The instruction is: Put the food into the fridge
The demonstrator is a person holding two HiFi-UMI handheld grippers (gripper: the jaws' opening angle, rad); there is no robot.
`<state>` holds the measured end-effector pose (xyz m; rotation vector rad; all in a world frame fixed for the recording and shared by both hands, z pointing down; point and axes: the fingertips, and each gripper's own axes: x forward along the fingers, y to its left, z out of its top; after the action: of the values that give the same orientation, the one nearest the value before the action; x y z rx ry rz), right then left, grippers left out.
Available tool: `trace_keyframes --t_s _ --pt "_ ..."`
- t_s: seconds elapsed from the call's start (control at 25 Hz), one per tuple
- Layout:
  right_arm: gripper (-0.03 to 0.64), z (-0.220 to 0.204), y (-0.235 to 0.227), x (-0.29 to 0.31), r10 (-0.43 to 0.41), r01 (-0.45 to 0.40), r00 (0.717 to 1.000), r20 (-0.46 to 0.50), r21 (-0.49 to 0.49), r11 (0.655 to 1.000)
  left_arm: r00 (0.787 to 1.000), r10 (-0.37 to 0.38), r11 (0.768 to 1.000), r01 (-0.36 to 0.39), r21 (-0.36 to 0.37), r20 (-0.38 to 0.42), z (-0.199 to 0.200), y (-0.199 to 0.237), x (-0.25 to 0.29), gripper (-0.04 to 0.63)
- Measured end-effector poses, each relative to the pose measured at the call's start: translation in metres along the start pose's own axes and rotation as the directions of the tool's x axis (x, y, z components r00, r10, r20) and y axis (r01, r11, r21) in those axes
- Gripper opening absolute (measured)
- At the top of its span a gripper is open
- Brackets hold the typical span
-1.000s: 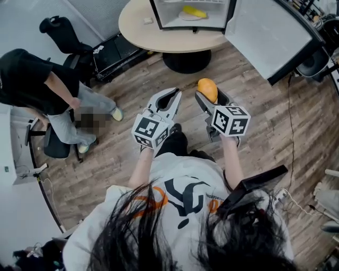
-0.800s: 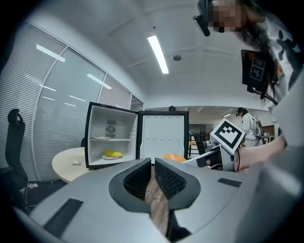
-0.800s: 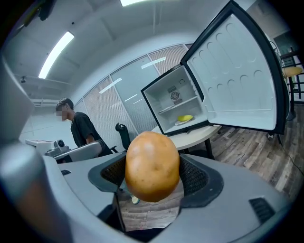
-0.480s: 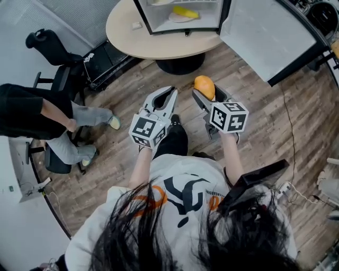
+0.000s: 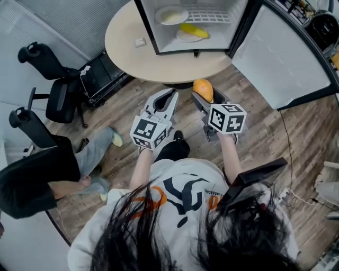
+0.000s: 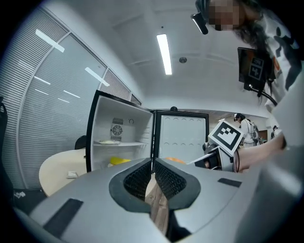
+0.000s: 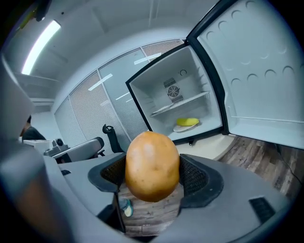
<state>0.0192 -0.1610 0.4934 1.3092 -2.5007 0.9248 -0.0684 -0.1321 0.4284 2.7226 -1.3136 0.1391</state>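
Observation:
A small fridge (image 5: pixel 197 25) stands open on a round table, its door (image 5: pixel 288 55) swung out to the right. Inside, a yellow food item (image 5: pixel 193 30) lies on a plate on the floor of the fridge, and a plate (image 5: pixel 171 15) sits on the shelf. My right gripper (image 5: pixel 204 95) is shut on a round orange-brown food item (image 5: pixel 203 89), a short way before the table edge. In the right gripper view the food item (image 7: pixel 152 165) fills the gap between the pads, with the fridge (image 7: pixel 183 102) beyond. My left gripper (image 5: pixel 169 98) is beside it, shut and empty (image 6: pixel 153 165).
The beige round table (image 5: pixel 132 55) carries a small white object (image 5: pixel 139 42). Two black office chairs (image 5: pixel 55 98) stand at the left, and a seated person (image 5: pixel 37 182) is at the lower left. A cable (image 5: pixel 288 153) runs over the wooden floor at the right.
Both grippers have come nearer the table and fridge, the right one still holding the food. More of the fridge interior shows. The person at the left has shifted down in the view.

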Motion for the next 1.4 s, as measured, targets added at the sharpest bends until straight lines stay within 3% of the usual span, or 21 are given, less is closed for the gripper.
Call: trace_keyframes --t_s 0.32,0.72,1.04,1.24,1.4 --pt "0.339 0.033 -0.005 0.055 -0.059 0.059 0.998 0.011 0.009 0.998 0.998 -0.064 0.998 0.065 -0.022 0.018 0.006 0.066 0.038 0.015" --pt "0.339 0.052 -0.021 0.073 -0.142 0.142 0.99 0.02 0.018 0.99 0.988 -0.157 0.987 0.157 -0.041 0.014 0.003 0.087 0.071 0.015" --pt "0.339 0.069 -0.029 0.076 -0.153 0.152 0.987 0.047 0.034 0.988 0.986 -0.165 0.984 0.165 -0.061 0.004 -0.002 0.097 0.082 0.015" --pt "0.339 0.09 -0.032 0.084 -0.117 0.111 0.99 0.08 0.075 0.991 0.99 -0.142 0.988 0.141 -0.069 -0.011 -0.006 0.11 0.089 0.015" --pt "0.339 0.116 -0.039 0.092 -0.121 0.118 0.987 0.103 0.036 0.992 0.991 -0.132 0.989 0.13 -0.072 -0.017 -0.006 0.117 0.098 0.015"
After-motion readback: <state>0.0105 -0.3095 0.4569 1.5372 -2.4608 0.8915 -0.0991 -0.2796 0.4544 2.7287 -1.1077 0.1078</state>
